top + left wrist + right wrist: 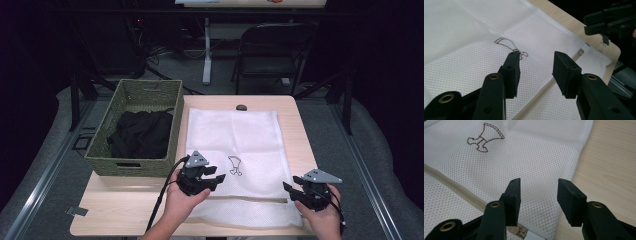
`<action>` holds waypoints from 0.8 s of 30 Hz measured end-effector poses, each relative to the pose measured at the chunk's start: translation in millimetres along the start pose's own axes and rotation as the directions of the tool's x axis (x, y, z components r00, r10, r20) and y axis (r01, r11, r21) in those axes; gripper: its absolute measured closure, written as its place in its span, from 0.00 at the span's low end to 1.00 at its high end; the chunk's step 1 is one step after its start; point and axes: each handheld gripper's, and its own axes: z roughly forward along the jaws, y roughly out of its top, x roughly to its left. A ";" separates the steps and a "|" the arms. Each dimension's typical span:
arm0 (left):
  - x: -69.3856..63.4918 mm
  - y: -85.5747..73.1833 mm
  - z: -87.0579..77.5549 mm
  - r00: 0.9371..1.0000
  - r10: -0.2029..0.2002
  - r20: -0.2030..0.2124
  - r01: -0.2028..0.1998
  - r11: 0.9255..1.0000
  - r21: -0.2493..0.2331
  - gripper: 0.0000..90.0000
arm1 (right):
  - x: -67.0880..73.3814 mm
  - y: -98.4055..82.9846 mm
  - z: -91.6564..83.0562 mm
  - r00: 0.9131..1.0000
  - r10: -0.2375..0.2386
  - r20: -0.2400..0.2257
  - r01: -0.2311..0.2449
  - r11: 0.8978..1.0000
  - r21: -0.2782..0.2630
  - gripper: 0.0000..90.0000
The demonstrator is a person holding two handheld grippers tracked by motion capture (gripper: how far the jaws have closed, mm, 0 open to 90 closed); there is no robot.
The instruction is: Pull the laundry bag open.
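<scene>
**A:** What is on the tabletop (290, 107), and where are the two hands?

**B:** A white mesh laundry bag (235, 135) lies flat on it, its zipper (250, 199) running across the end nearest the person. The left gripper (216, 178) hovers over the bag's near left part; the right gripper (291, 191) sits at the near right corner. A woven basket (134, 165) holding dark clothes (140, 132) stands beside the bag, on the far side of the left gripper.

**A:** Are the fingers holding anything?

**B:** No. In the left gripper view the fingers (512, 72) stand apart with mesh beneath and nothing pinched; the zipper line passes under the gap. In the right gripper view the fingers (512, 200) are also parted, over the bag's edge, with the zipper's metal end (522, 232) just below and bare wood off the other finger.

**A:** How far along is the work?

**B:** Barely begun, I judge. The zipper looks closed, the bag lies flat and seems empty, and the clothes are all in the basket. Gripping the bag, opening it and loading the clothes all appear left to do.
</scene>
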 end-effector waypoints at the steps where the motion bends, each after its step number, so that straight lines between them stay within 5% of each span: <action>1: -2.7 0.8 4.7 1.000 0.002 0.006 -0.002 1.000 0.009 0.66 | -1.9 -1.8 1.1 1.000 0.015 0.003 -0.015 1.000 -0.010 0.57; 8: -10.8 3.4 17.8 1.000 -0.003 0.029 0.002 1.000 0.016 0.64 | -4.2 -5.2 6.1 1.000 0.005 0.022 -0.006 1.000 0.012 0.54; 11: -16.7 6.1 25.4 0.999 0.019 0.035 -0.020 0.999 0.036 0.64 | -9.6 -8.1 10.0 0.998 0.058 0.011 -0.059 0.998 0.030 0.56; 24: -33.2 9.8 43.3 0.996 0.045 0.077 -0.049 0.998 0.048 0.65 | -20.0 -22.7 22.1 0.992 0.122 0.016 -0.123 0.987 0.102 0.61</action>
